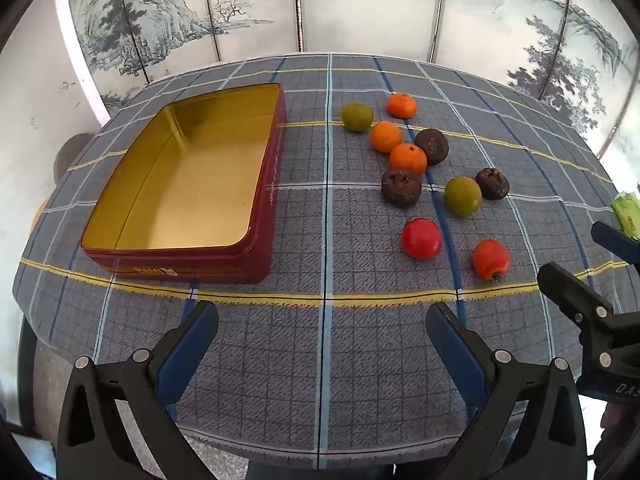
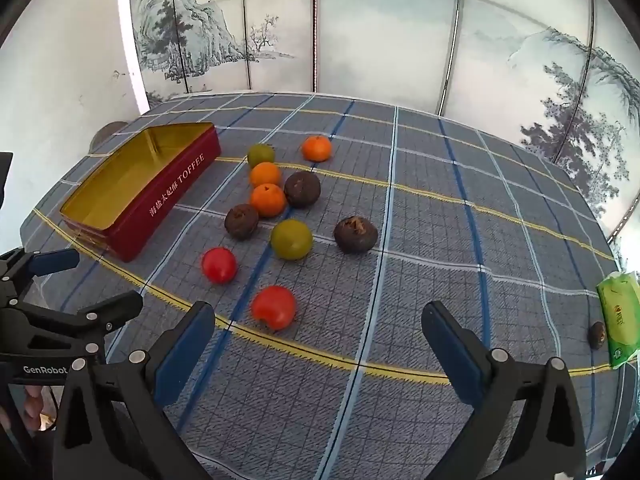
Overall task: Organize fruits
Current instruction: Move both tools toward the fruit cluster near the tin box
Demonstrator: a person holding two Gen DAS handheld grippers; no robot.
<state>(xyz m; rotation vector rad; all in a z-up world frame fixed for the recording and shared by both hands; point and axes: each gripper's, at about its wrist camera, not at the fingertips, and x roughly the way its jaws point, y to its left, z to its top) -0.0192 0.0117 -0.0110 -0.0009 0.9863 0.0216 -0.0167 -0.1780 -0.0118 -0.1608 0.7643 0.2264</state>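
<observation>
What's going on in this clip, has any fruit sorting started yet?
Not yet. A person holds two grippers over a plaid-covered table; the left gripper and right gripper are both open and empty. The red toffee tin sits open with nothing in it. Ten small fruits lie loose beside it: three oranges, two green, three dark brown, two red. A green tissue pack lies at the table's right edge.

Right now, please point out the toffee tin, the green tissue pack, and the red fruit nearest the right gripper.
toffee tin point(image 2: 176, 196), right wrist view, red lettered side wall.
green tissue pack point(image 2: 619, 316), right wrist view, top face.
red fruit point(image 2: 274, 306), right wrist view, skin centre.
</observation>
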